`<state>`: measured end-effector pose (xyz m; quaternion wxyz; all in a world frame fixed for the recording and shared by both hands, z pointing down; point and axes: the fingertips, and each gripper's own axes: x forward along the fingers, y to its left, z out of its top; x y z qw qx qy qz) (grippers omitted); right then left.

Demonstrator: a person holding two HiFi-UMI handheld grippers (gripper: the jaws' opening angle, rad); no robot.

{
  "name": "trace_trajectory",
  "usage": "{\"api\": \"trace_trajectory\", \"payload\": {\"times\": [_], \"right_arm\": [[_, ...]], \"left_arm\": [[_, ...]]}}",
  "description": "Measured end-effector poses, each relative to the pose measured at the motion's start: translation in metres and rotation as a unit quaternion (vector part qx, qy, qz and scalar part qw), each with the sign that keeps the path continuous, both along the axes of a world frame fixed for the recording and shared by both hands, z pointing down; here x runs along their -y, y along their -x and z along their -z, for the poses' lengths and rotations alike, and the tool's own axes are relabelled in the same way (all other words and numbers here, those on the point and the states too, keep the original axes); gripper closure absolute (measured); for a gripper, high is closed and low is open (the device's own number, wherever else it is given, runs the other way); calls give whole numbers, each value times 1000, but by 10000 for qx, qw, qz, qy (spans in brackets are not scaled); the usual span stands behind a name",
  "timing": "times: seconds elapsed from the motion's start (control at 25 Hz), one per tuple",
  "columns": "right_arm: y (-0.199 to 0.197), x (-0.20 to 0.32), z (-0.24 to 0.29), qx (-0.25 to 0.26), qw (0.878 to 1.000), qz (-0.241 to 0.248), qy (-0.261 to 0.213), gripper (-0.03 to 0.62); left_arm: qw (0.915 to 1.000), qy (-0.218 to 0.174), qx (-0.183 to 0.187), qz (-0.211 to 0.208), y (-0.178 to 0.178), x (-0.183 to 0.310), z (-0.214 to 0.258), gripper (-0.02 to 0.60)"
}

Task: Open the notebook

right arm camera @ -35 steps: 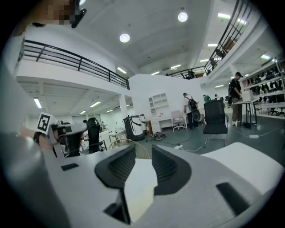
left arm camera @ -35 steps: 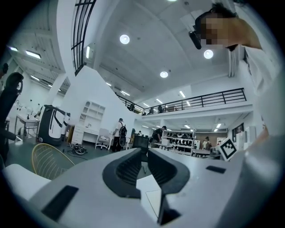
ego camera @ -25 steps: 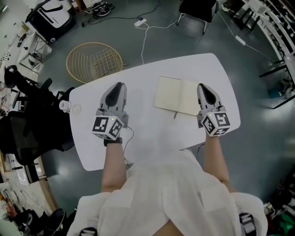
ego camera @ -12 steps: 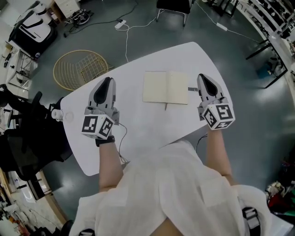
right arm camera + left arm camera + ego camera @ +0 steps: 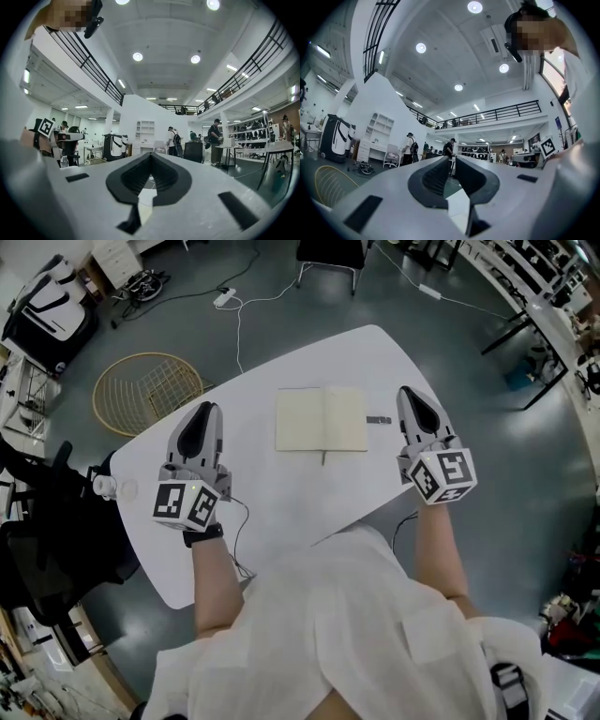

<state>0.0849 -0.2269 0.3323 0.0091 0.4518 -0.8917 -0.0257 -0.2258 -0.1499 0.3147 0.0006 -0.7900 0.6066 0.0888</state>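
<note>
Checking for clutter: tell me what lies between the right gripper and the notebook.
In the head view, one small dark strip lies on the white table between the open notebook and the right gripper, just off the notebook's right edge.

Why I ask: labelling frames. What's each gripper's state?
Left gripper: jaws slightly apart, holding nothing.
Right gripper: closed, holding nothing.

Below us a white table [image 5: 281, 495] stands on a grey floor [image 5: 450, 343]. A round wire basket [image 5: 145, 390] sits beyond its far-left edge, and a black chair [image 5: 330, 251] past its far edge. Overhead we see round ceiling lights [image 5: 421, 48] and a railed balcony [image 5: 506, 111].
</note>
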Motion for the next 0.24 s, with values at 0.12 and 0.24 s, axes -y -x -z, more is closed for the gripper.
{"api": "trace_trajectory", "payload": {"times": [0.12, 0.24], "right_arm": [[7, -1, -1, -35, 10000, 61, -22, 592], [16, -1, -4, -80, 9999, 144, -28, 592]], "left_arm": [[10000, 20, 21, 59, 3, -3, -2, 537], [9999, 37, 81, 125, 9, -5, -6, 537]]}}
